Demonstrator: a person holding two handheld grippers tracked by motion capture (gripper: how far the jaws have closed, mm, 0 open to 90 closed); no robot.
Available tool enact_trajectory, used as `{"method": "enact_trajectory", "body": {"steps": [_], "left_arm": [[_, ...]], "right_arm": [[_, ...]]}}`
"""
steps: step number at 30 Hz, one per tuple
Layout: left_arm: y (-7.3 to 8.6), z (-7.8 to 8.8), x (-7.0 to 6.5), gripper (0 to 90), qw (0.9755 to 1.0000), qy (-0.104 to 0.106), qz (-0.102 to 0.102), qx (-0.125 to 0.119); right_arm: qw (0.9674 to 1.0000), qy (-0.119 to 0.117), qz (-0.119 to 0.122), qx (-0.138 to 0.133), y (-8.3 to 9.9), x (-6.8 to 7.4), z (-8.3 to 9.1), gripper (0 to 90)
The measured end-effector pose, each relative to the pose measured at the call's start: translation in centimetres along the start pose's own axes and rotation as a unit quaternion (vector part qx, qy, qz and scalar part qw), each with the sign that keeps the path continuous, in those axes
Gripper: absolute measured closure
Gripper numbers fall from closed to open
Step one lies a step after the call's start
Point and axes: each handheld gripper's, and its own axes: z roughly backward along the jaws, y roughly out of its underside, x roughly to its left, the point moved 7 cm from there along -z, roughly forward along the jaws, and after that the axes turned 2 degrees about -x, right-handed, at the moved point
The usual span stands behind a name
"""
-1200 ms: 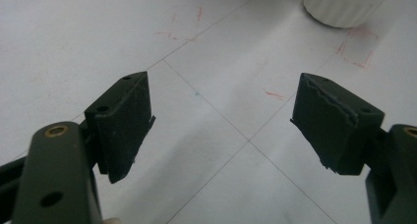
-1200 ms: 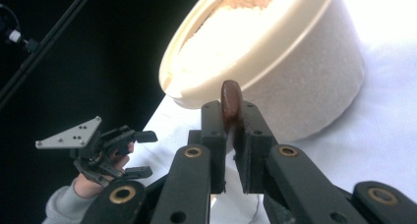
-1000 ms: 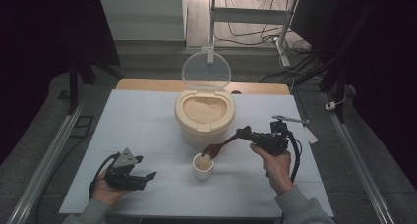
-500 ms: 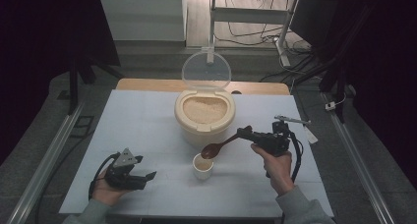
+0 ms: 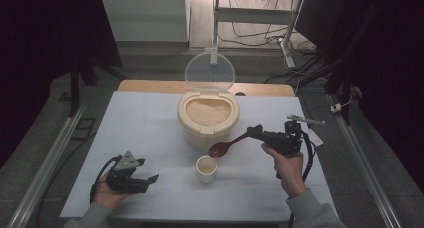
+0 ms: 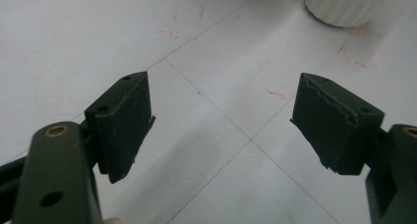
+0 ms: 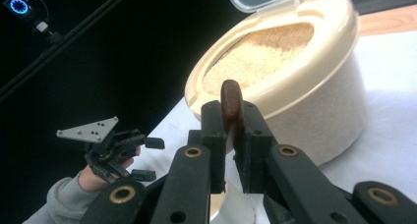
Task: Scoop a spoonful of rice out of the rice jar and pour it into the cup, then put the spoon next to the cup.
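Spoon (image 5: 231, 143), dark brown, sits clamped by its handle in the right gripper (image 5: 256, 133) at centre right of the high view, bowl tilted down just above the small white cup (image 5: 206, 168). Directly behind, toward the upper centre, stands the cream rice container (image 5: 208, 119) with its clear lid (image 5: 209, 71) raised. At lower left, well apart, the left gripper (image 5: 145, 170) rests on the white table (image 5: 140, 123), jaws spread with nothing between.

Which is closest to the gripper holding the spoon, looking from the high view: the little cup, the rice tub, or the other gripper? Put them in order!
From the right gripper:
1. Little cup, just below the spoon bowl.
2. Rice tub, behind the cup, mid-table.
3. Left gripper, far across at the table's front left.
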Motion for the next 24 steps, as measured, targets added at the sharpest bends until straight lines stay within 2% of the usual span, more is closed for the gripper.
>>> {"method": "enact_trajectory", "body": {"steps": [5,9,14,19,21,24], "left_arm": [[0.0,0.0,0.0,22.4,1.0000,0.000,0.000,0.000],[0.0,0.0,0.0,22.4,1.0000,-0.001,0.000,0.000],[0.0,0.0,0.0,22.4,1.0000,-0.001,-0.001,0.000],[0.0,0.0,0.0,22.4,1.0000,0.000,-0.001,0.000],[0.0,0.1,0.0,22.4,1.0000,-0.001,-0.001,0.000],[0.0,0.0,0.0,22.4,1.0000,-0.001,-0.001,0.001]], "right_arm": [[1.0000,0.002,0.008,-0.004,-0.9,-0.1,1.6,83.0],[0.9998,0.004,0.017,0.010,-1.5,-0.2,2.8,83.0],[0.9979,0.009,0.031,0.056,-0.8,-0.4,3.0,83.0],[0.9941,0.002,0.039,0.101,0.4,-0.5,2.5,83.0],[0.9921,0.000,0.038,0.120,1.0,-0.5,2.2,83.0],[0.9870,-0.009,0.040,0.155,1.9,-0.5,1.8,83.0]]}}
